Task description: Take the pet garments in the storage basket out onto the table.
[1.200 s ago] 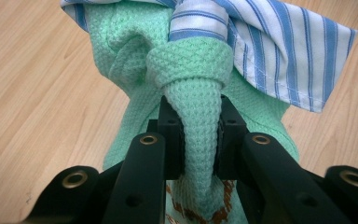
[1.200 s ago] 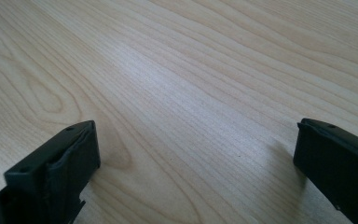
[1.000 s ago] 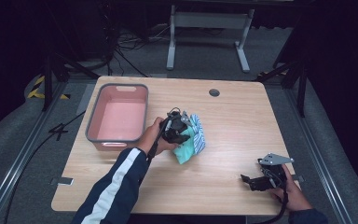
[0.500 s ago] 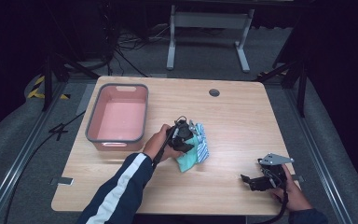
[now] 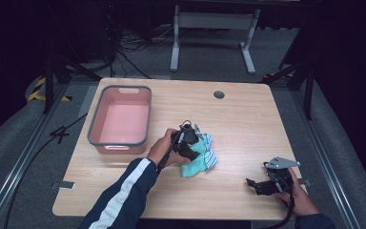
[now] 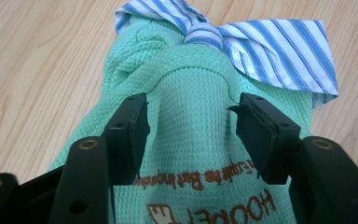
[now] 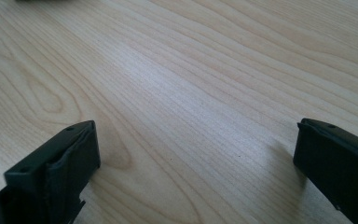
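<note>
A mint-green waffle cloth (image 5: 198, 164) with brown lettering lies bunched in the middle of the wooden table (image 5: 248, 124), and a blue-and-white striped cloth (image 5: 210, 153) is tied around its far end. In the left gripper view a raised fold of the green cloth (image 6: 186, 84) fills the gap between the jaws, with the striped cloth (image 6: 279, 51) just beyond. My left gripper (image 5: 190, 143) (image 6: 189, 107) is shut on that fold. Low over bare wood near the front right corner, my right gripper (image 5: 252, 183) (image 7: 193, 140) is open with nothing between its jaws.
A pink tub with a grey rim (image 5: 94, 121) stands on the left part of the table and looks empty. A round grommet hole (image 5: 218, 94) sits near the far edge. Dark floor, cables and a metal stand (image 5: 212, 21) lie beyond the table.
My left gripper and the cloth bundle have shifted together a little toward the person's side of the table. The right gripper has stayed where it was.
</note>
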`<state>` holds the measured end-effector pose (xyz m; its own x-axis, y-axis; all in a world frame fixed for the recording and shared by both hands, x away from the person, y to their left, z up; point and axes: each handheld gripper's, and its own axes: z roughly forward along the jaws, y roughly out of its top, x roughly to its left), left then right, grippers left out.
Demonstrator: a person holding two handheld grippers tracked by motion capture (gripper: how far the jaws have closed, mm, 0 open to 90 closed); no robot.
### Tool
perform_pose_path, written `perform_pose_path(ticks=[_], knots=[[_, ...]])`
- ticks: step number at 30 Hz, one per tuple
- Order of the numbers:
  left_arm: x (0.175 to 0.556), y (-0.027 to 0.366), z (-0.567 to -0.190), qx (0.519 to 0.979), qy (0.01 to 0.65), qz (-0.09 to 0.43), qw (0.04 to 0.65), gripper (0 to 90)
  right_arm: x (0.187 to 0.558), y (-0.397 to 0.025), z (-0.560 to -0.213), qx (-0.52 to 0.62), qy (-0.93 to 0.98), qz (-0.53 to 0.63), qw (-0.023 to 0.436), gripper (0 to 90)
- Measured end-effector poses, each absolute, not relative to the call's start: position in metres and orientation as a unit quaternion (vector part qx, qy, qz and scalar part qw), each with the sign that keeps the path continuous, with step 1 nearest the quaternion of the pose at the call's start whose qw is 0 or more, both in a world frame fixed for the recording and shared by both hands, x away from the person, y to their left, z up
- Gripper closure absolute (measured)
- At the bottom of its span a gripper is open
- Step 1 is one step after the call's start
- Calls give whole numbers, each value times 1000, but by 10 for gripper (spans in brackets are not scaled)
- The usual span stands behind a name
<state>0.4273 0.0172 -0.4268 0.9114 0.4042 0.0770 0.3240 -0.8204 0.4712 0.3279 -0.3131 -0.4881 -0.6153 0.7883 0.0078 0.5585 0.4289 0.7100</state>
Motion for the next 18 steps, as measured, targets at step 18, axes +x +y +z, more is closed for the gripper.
perform_pose_path(ticks=[18], knots=[[421,25,-408,941,190,111,257,309,328,-313,-488,406,829,347,165,5]])
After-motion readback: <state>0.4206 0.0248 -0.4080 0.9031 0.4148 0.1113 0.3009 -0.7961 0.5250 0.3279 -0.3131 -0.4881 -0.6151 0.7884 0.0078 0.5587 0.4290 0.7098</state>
